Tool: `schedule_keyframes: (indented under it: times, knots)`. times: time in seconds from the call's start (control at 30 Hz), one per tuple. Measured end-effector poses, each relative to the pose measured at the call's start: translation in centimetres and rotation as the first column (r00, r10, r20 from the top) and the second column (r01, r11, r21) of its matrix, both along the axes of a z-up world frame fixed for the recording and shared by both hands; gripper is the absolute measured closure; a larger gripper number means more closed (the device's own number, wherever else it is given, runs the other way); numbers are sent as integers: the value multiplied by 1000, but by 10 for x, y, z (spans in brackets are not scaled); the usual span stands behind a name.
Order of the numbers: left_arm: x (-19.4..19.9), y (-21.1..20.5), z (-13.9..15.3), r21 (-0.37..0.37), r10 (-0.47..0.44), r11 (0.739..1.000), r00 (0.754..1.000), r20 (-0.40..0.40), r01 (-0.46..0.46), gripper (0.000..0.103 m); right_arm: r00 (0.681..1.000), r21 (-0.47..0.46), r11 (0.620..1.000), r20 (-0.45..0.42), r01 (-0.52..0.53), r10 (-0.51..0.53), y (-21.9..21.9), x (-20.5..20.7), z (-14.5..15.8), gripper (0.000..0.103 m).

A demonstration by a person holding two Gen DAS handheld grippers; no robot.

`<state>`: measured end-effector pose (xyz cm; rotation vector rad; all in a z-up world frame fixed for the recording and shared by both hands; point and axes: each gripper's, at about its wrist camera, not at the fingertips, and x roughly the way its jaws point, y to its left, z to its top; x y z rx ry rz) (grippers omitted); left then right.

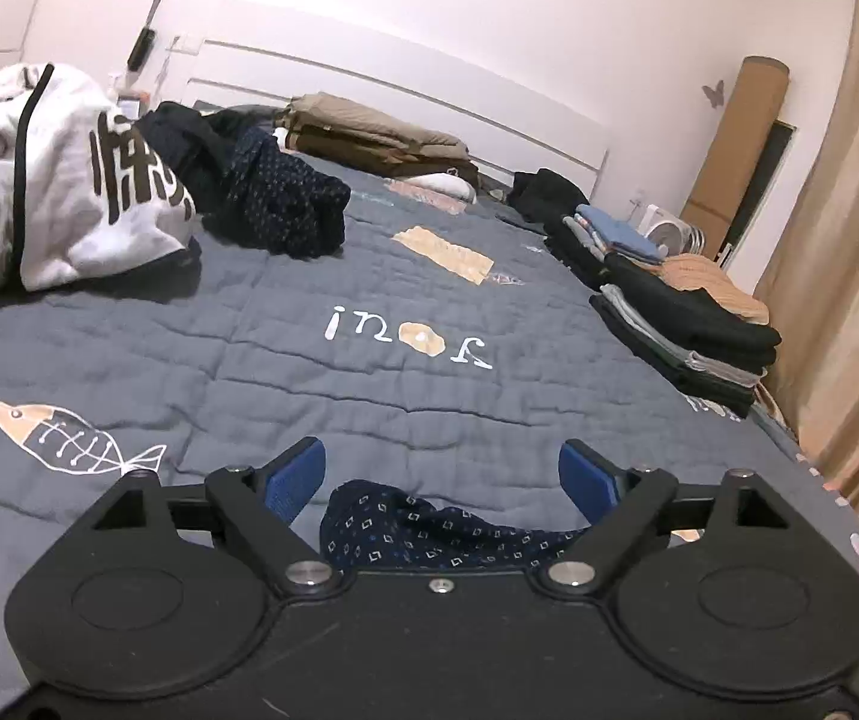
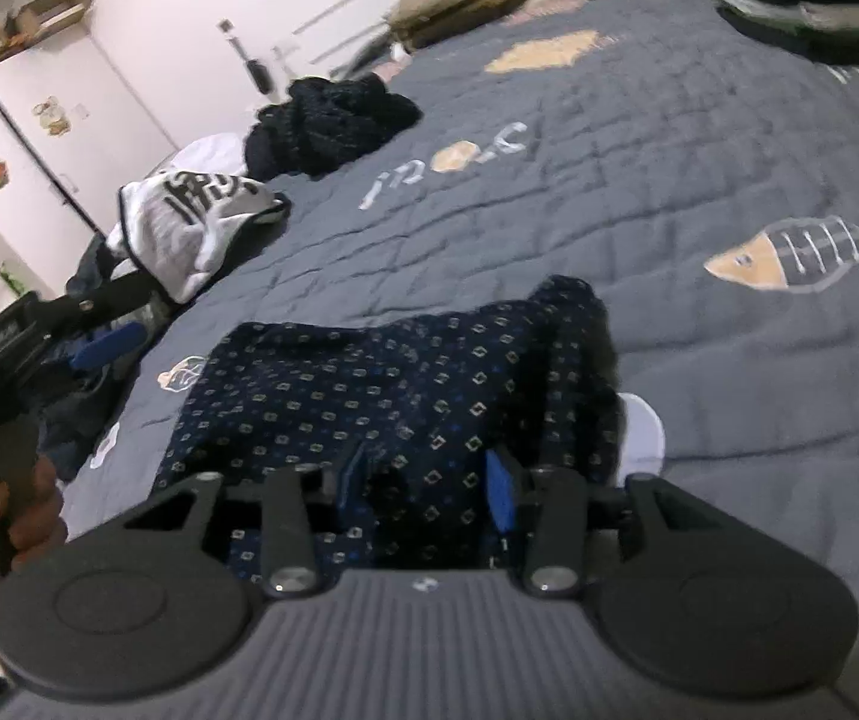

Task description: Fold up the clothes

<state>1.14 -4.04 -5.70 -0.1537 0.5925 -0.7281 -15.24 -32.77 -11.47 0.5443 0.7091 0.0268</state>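
- Our left gripper gapes wide, pads clear of the patterned navy garment below.
- Our right gripper stands narrowly parted around that garment's cloth; whether the pads press it we cannot tell.
- Only the left view shows the folded stacks far right.

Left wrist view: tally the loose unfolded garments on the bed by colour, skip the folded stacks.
White garment with black characters: 1
Navy garments with a small diamond print, one heaped by the white one, one under the left gripper: 2
Plain dark garment behind the heap: 1
Total: 4
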Motion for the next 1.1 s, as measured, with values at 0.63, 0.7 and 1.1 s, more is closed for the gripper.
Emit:
schedule_keyframes:
  times: [0.63,0.7,1.1]
  knots:
    - [-12,-11,-10,54,-188,980,977,-101,194,17,995,16,996,-58,86,-85,-39,-5,4,88]
    - [-10,-5,-11,-12,-215,976,966,-146,215,17,996,12,996,-34,88,-87,-38,-14,13,85]
    - [-25,-12,-38,258,-198,940,972,-123,224,29,998,34,998,-48,-45,47,2,-21,4,71]
